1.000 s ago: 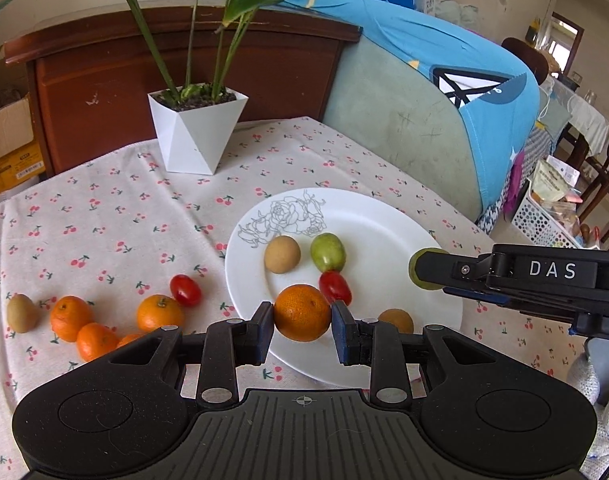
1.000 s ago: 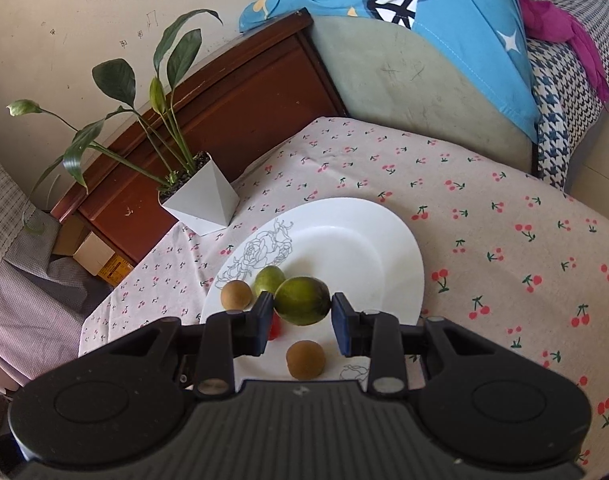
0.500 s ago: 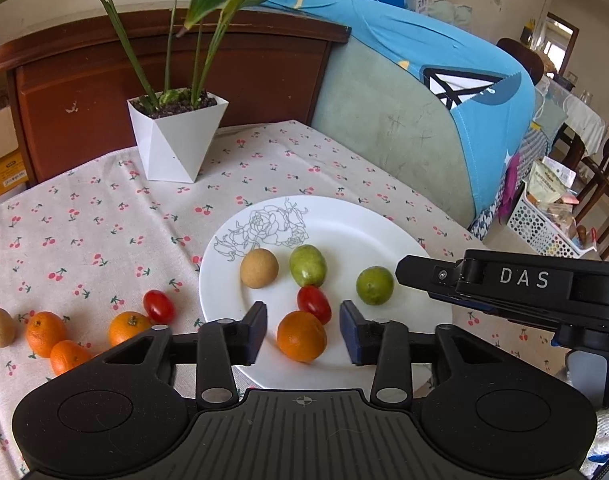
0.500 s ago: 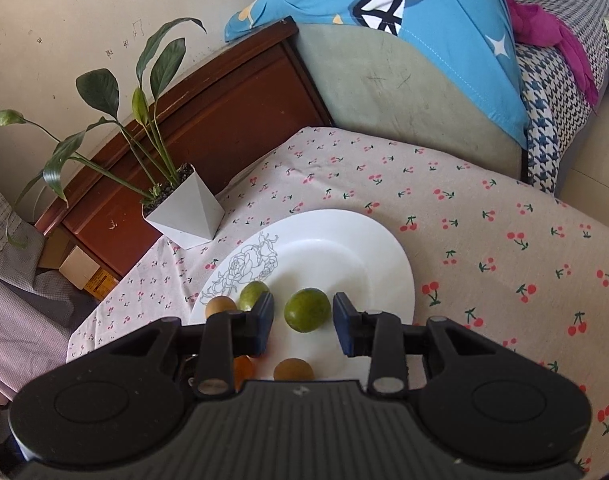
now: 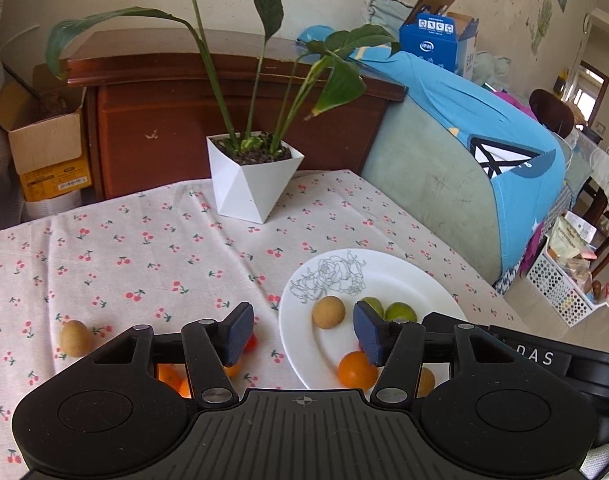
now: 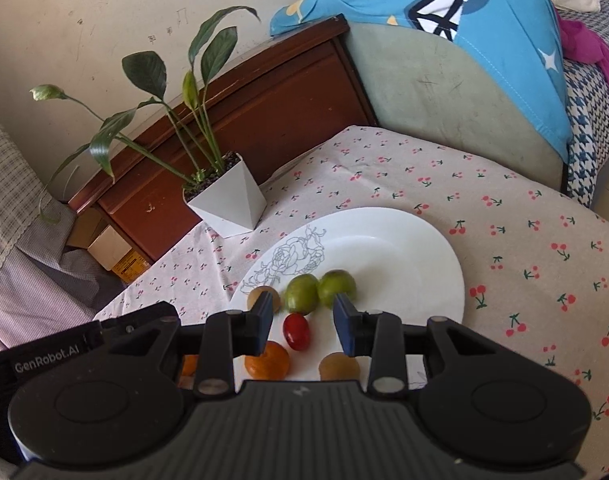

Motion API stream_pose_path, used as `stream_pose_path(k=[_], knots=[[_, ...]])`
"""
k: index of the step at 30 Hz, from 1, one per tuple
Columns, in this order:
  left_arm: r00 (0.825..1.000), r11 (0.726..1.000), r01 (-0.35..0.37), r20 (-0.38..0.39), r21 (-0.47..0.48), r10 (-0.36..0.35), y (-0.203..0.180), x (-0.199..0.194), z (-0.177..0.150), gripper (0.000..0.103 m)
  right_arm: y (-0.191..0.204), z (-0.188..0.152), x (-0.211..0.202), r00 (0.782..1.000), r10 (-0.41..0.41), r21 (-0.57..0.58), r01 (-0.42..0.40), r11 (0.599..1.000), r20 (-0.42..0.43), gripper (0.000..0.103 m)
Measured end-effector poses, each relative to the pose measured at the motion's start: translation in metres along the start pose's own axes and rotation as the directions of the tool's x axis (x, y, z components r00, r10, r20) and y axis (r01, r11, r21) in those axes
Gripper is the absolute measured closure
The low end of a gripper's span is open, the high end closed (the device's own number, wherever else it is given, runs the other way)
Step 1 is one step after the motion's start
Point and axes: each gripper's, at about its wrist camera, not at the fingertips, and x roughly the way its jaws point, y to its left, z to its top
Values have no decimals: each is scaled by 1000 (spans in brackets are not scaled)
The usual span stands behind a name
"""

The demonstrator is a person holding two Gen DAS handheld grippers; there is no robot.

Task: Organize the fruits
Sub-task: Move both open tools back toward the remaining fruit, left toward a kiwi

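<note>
Cherry-print tablecloth (image 6: 504, 216), white plate (image 6: 404, 240) holding orange (image 6: 267, 362), cherry tomato (image 6: 296, 331), green fruits (image 6: 320, 291)

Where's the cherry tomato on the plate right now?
In the right wrist view the cherry tomato lies on the white plate, low centre, just below the two green fruits and above the orange; no pad touches it.

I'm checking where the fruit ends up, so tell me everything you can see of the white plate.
The white plate is round, glossy and ceramic-looking, with a grey line-drawn rose on one side of its rim. It lies flat on the cherry-print tablecloth, near the white plant pot but apart from it. On it rest two green fruits, two brown ones, an orange and a cherry tomato. No fingers touch it.
</note>
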Motion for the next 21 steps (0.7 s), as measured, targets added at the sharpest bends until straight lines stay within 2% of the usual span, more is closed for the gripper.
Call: stream_pose_path(k=[14, 21], knots=[[994, 988, -101, 24, -113, 105, 60, -21, 2, 48, 50, -24, 12, 991, 117, -190, -129, 973, -70, 67], [982, 971, -183, 12, -155, 187, 86, -27, -2, 48, 68, -38, 25, 977, 168, -242, -196, 950, -131, 67]])
